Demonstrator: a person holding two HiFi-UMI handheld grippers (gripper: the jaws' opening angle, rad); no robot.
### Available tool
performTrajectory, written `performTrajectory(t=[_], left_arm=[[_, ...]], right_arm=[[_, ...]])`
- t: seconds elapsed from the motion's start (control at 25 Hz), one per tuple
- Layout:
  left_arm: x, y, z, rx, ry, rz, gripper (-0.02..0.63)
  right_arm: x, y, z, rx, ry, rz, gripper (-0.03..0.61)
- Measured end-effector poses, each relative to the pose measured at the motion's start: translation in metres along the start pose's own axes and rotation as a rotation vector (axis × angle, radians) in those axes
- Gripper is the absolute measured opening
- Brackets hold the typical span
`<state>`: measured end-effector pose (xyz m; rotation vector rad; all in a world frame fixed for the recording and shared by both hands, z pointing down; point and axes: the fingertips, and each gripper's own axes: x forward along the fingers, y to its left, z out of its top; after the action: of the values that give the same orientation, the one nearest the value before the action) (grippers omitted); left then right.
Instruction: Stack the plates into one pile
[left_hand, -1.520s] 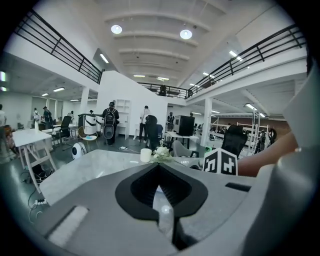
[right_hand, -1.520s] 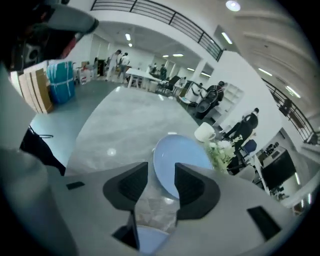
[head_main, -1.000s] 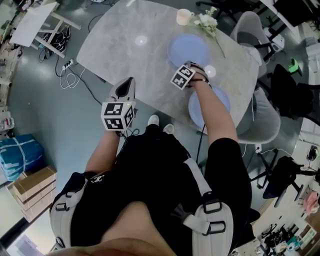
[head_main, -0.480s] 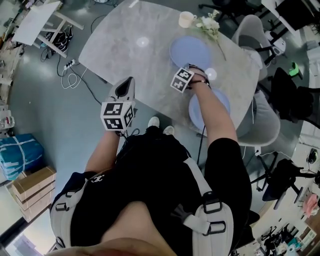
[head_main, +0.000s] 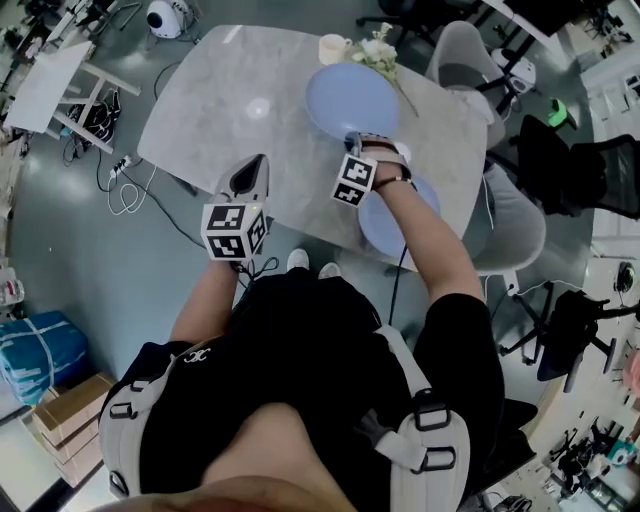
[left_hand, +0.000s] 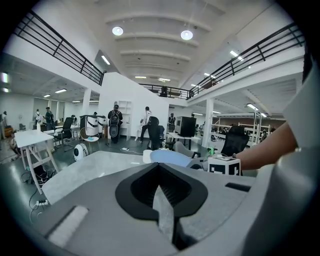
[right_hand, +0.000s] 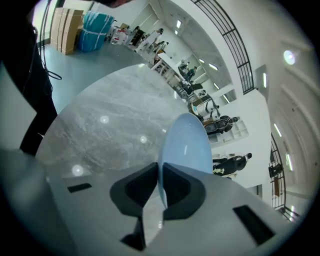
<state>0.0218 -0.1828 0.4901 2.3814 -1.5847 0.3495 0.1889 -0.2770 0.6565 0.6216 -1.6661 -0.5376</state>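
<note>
We're gripping the held plate w/ the right gripper. Its jaws have just been closing, and they're pinching the plate's near rim btwn them, nearly together, w/ only the thin edge keeping them apart. In the right gripper view the pale-blue plate is sticking out from the jaws toward the upper ctr of the frame, tilted and clear of the grey marbled bench. In the head view it's showing at top ctr, just above that gripper's marker cube.

The second plate, same pale blue, is lying flat on the bench by its right edge, ctr-right of the head view, partly hiding under our right forearm. The two plates are sitting near each other; we can't tell if they're overlapping.

We're holding the left gripper at the bench's near edge, ctr-left of the head view, jaws pressed together w/ nothing btwn them.

A white cup and a sprig of white flowers are sitting at the bench's far side, top of the frame, just beyond the held plate.
</note>
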Motion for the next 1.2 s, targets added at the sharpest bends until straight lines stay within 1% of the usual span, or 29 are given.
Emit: performTrajectory(t=[0.16,0.24,0.36,0.48,0.56,0.76,0.88,1.0,1.2], left_arm=[[0.007,-0.016,0.005,0.014,-0.008,-0.053,0.005],[0.011,-0.023,0.007,0.019,-0.009,-0.079,0.003],[0.022,-0.044,0.007,0.028,-0.006,-0.118,0.003],[0.035,-0.070,0.007,0.048,0.006,-0.180,0.003],[0.041,-0.085,0.007,0.062,0.012,-0.220,0.004],[0.054,-0.126,0.002,0.101,0.040,-0.316,0.003],[0.060,-0.146,-0.003,0.118,0.060,-0.358,0.003],[0.062,-0.158,-0.013,0.131,0.091,-0.395,0.005],[0.065,-0.169,-0.038,0.146,0.151,-0.440,0.003]], right_arm=[[-0.058,-0.013,-0.009,0.027,-0.030,-0.076,0.026],[-0.083,-0.014,-0.021,0.035,-0.022,-0.109,0.026],[-0.108,-0.002,-0.053,0.056,0.028,-0.133,0.025],[-0.130,0.017,-0.087,0.097,0.102,-0.150,0.025],[-0.143,0.029,-0.101,0.112,0.143,-0.162,0.025],[-0.161,0.070,-0.121,0.138,0.198,-0.137,0.025],[-0.163,0.096,-0.132,0.160,0.223,-0.113,0.025],[-0.162,0.124,-0.137,0.199,0.253,-0.078,0.026],[-0.152,0.168,-0.133,0.247,0.276,-0.022,0.026]])
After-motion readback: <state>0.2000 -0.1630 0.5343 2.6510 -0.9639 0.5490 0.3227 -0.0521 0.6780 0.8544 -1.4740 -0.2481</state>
